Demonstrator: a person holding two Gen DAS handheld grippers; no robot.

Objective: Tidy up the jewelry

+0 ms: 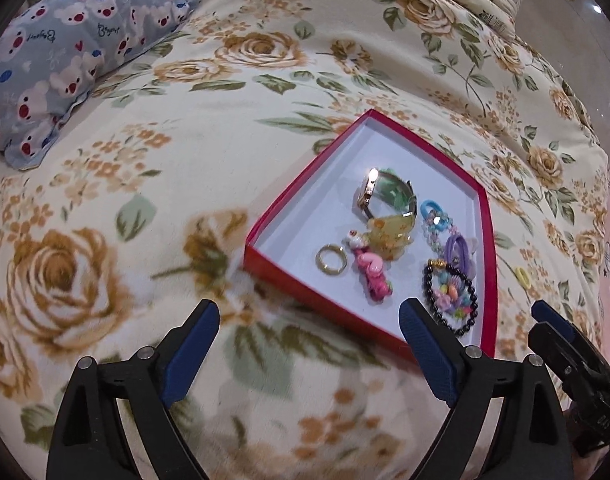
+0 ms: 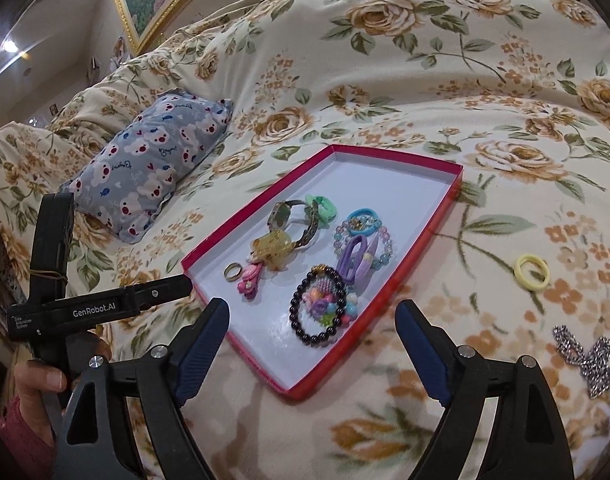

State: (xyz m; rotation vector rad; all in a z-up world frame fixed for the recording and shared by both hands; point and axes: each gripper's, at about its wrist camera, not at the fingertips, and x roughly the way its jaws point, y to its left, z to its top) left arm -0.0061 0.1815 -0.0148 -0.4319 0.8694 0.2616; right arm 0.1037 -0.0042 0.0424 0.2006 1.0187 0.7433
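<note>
Overall, both grippers were held above the floral bedspread with nothing between their fingers.

1. Left gripper: fingers spread wide, empty, at 6 o'clock in the left wrist view. Its right finger overlapped the near edge of the red tray in that view; whether they touched could not be told.
2. Right gripper: fingers spread wide, empty, framing the near corner of the tray in the right wrist view.
3. Tray contents, right wrist view:
 - black bead bracelet at 6 o'clock, ringing a multicoloured flower piece;
 - gold ring at 9 o'clock, just beside a pink clip;
 - yellow translucent clip near centre, touching a watch;
 - green hair tie at 12 o'clock;
 - blue hair tie, a pastel bead bracelet and a purple hair tie at 3 o'clock.
4. Items outside the tray, right wrist view: a yellow hair tie lay on the bedspread at 3 o'clock, well apart from the tray; a silver rhinestone bow lay at 4 o'clock.
5. A blue bear-print pillow lay at 10 o'clock.
</note>
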